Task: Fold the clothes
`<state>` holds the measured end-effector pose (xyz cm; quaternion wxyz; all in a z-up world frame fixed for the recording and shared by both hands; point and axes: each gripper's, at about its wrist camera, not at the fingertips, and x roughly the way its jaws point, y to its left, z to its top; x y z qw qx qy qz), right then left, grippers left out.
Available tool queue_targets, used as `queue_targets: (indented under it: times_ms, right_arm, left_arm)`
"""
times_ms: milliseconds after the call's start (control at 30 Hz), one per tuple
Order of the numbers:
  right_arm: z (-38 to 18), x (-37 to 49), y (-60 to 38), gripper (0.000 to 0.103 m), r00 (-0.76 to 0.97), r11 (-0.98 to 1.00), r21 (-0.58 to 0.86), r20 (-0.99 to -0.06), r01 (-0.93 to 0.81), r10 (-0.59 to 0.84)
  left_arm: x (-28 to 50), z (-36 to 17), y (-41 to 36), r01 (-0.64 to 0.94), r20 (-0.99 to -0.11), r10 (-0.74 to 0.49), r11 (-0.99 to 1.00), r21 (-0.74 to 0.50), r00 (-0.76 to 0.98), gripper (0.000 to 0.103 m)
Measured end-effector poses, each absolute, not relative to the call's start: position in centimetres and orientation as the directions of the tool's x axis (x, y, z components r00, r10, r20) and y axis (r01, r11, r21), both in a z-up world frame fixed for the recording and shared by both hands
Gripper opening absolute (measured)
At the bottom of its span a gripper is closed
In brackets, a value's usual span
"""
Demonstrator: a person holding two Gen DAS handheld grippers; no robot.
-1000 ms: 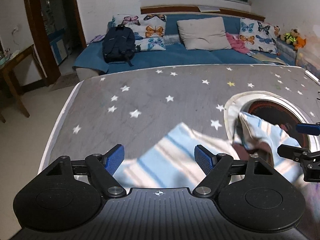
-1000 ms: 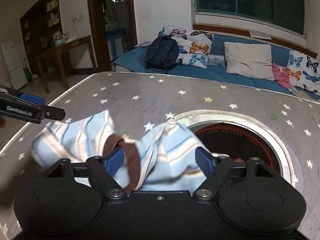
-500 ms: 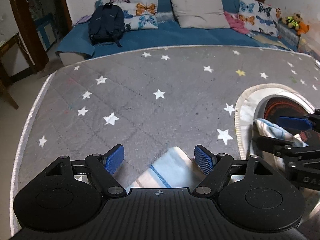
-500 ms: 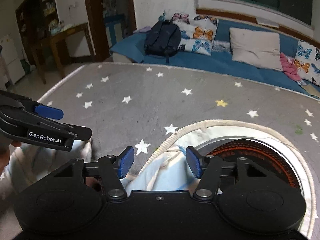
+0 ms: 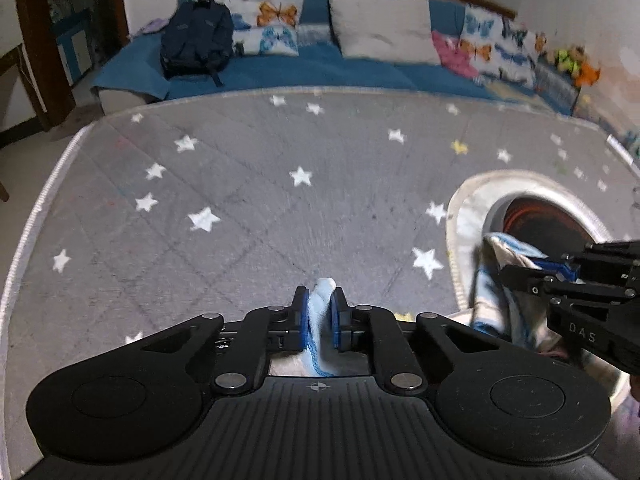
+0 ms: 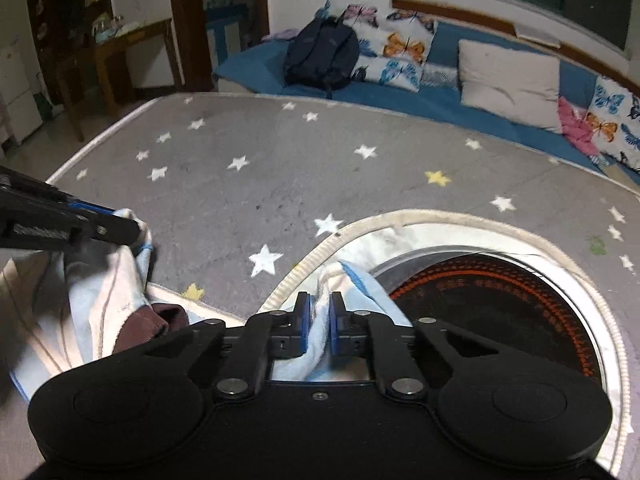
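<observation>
Mattress (image 5: 248, 208), grey with white stars, fills both views, and the round opening (image 6: 496, 288) cut into it serves as the landmark. Beyond the mattress runs a blue sofa (image 6: 436, 100) with butterfly cushions and a dark backpack (image 6: 320, 54). The striped shirt (image 6: 92, 300), pale blue and cream with a brown collar, lies bunched at the near edge of the opening and to its left. The right gripper (image 6: 319, 322) is clamped on a fold of the shirt right at the opening's rim. The left gripper (image 5: 320, 320) pinches another fold, left of the opening.
</observation>
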<state>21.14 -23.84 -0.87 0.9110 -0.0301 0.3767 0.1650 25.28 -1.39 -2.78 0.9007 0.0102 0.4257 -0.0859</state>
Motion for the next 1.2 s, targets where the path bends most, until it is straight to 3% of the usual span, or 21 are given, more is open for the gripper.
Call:
queue_targets:
  times_ms: [267, 667, 1000, 1200]
  right_arm:
    - [1.5, 12.8, -26.4, 0.007, 0.741, 0.949, 0.072, -0.607, -0.308, 0.286]
    - [4.9, 0.7, -30.1, 0.007, 0.838, 0.956, 0.08, -0.463, -0.284, 0.288]
    - [3.1, 0.3, -29.9, 0.007, 0.781, 0.956, 0.068, -0.562, -0.286, 0.273]
    - [2.4, 1.5, -28.0, 0.031, 0.77, 0.944, 0.018, -0.574, -0.328, 0.279]
  left_arm:
    - [16.9, 2.1, 1.2, 0.157, -0.656, -0.198, 0.98, -0.121, 0.728, 0.009]
    - [3.4, 4.0, 4.9, 0.144, -0.587, -0.214, 0.976, -0.165, 0.781, 0.008]
    - [-2.5, 1.0, 6.5, 0.144, -0.676, -0.214, 0.977, -0.159, 0.705, 0.009]
    - [-2.6, 0.0, 6.6, 0.138, -0.706, -0.195, 0.981, -0.138, 0.681, 0.011]
